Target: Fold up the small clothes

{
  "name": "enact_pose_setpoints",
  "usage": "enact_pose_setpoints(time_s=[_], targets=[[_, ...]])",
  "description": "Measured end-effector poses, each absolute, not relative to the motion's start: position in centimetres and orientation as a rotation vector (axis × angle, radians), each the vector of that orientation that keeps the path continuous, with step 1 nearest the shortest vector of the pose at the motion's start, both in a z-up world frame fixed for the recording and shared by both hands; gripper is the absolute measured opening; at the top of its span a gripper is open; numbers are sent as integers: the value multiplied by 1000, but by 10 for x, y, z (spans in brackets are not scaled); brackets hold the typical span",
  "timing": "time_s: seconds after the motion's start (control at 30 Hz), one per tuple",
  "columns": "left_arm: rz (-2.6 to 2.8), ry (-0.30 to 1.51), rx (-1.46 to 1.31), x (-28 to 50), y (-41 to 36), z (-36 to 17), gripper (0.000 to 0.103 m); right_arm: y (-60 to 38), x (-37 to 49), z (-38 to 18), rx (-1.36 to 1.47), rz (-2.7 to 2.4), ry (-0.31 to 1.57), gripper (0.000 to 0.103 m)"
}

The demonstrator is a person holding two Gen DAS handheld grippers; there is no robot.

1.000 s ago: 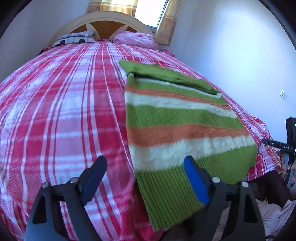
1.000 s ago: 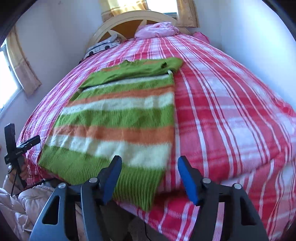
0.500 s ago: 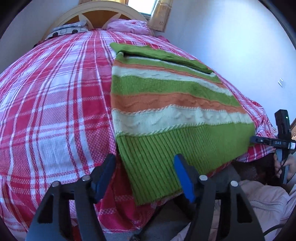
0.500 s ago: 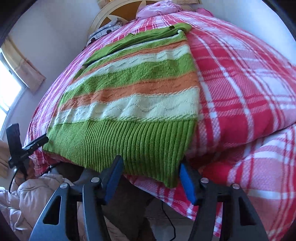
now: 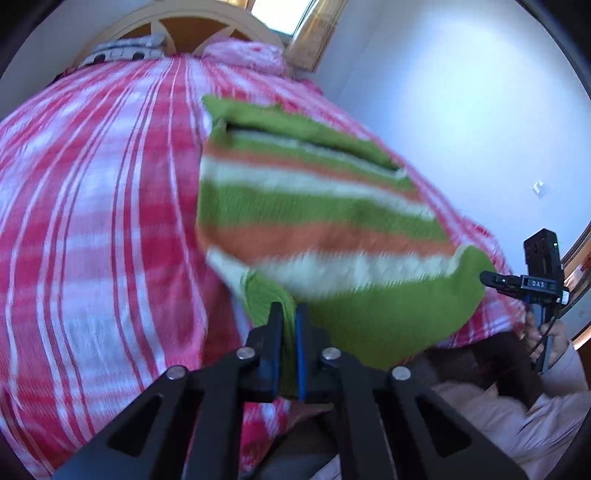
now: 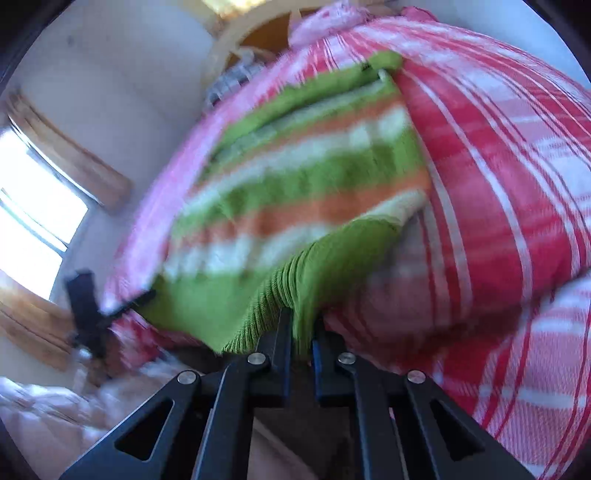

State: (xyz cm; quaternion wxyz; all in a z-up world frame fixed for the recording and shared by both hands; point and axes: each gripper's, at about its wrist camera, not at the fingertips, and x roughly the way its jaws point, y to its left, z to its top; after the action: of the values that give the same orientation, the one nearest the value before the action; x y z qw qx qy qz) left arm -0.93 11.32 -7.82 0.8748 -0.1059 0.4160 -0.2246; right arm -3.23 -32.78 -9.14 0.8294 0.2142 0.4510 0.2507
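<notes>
**At the bed's foot edge: both hem corners pinched, sweater running away toward the headboard**

From the left wrist view, the left gripper (image 5: 289,314) is seen with its fingers (image 5: 275,325) closed on the green ribbed hem of the striped sweater (image 5: 314,206), at the hem's left corner. The garment lies on the plaid bed (image 5: 92,221), its long axis running from the fingers up toward the headboard (image 5: 177,22), where a folded green part is laid across the top. The right gripper (image 5: 506,284) is seen off to the right, at the hem's other corner.

From the right wrist view, the right gripper (image 6: 301,332) is shown clamped on the same hem, which is bunched and lifted off the bed between the fingers (image 6: 282,332). The sweater stretches ahead and to the left. Neither hand is judged nearer; the hem would be carried forward along the stripes' cross direction, toward the collar end.
</notes>
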Motion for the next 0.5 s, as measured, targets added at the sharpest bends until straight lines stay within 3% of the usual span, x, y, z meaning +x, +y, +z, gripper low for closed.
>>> enact_pose_setpoints(time_s=[0.2,0.5], targets=[[-478,762,-162,33,94,-38,7,-327,19,-66,534,535,858,5],[-481,743,-67,92,82,-24,9,-330,54,-73,497,456,847,5]])
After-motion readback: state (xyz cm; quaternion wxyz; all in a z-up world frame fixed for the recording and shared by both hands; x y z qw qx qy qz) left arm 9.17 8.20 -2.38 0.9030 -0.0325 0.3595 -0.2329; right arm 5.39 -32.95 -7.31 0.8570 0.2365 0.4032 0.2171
